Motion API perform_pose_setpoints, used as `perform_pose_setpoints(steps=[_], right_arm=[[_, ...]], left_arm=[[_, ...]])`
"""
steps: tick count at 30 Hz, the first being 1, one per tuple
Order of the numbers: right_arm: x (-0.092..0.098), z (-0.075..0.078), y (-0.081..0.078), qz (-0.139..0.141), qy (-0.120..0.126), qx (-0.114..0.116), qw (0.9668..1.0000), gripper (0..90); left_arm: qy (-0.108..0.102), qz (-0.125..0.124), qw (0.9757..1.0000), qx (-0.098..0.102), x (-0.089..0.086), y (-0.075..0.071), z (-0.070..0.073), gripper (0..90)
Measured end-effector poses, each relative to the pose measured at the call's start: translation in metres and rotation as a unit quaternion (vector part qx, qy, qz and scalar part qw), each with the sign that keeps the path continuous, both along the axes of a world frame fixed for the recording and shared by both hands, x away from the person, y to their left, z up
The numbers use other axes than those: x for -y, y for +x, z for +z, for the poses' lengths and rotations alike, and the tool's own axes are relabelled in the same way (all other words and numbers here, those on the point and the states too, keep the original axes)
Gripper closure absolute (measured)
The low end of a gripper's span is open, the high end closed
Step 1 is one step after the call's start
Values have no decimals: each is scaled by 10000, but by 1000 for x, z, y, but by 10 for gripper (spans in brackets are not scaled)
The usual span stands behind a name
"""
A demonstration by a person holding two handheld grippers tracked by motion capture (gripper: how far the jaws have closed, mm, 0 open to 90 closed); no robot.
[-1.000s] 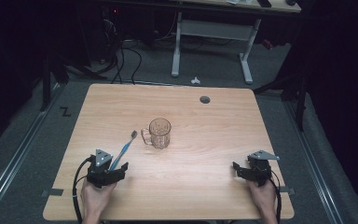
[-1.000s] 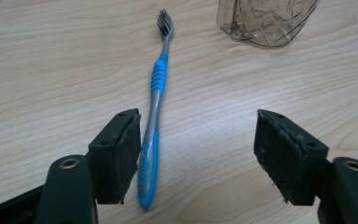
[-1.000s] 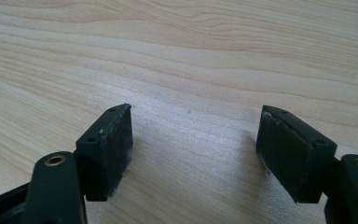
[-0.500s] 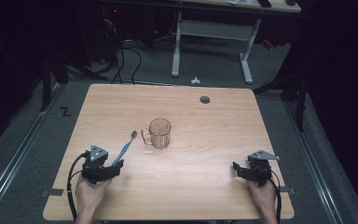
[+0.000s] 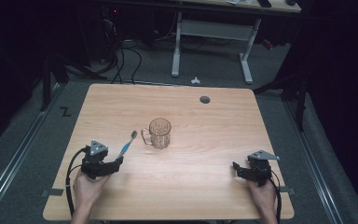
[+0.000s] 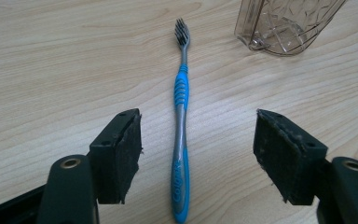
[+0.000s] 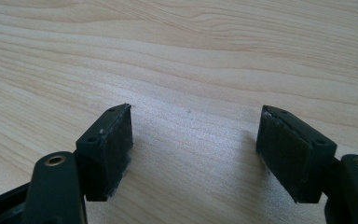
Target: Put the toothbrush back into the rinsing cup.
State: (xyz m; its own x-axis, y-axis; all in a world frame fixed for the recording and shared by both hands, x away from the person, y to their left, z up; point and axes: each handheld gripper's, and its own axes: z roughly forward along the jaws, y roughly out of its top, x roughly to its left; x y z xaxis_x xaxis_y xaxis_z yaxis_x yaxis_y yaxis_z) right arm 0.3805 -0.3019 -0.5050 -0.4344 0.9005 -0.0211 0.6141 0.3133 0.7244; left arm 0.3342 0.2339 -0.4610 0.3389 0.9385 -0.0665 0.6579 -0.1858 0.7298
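Both tongs gape wide, empty. The left tongs have drawn back slightly, leaving the toothbrush between their jaws, the cup ahead-right; the right tongs rest unmoved. A grab seems imminent.

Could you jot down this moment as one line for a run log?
left gripper: open, straddling blue toothbrush handle | right gripper: open over bare table | glass mug: upright, beyond brush head
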Motion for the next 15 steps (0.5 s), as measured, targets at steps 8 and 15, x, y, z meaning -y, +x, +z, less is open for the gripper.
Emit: perform_pose_setpoints(steps=[8, 15], right_arm=[[0, 0, 0, -2, 1, 0, 10000, 273], [0, 0, 0, -2, 1, 1, 10000, 273]], left_arm=[[29, -30, 9998, -190, -3, 9, 4, 346], [124, -88, 9993, -341, -2, 19, 7, 322]])
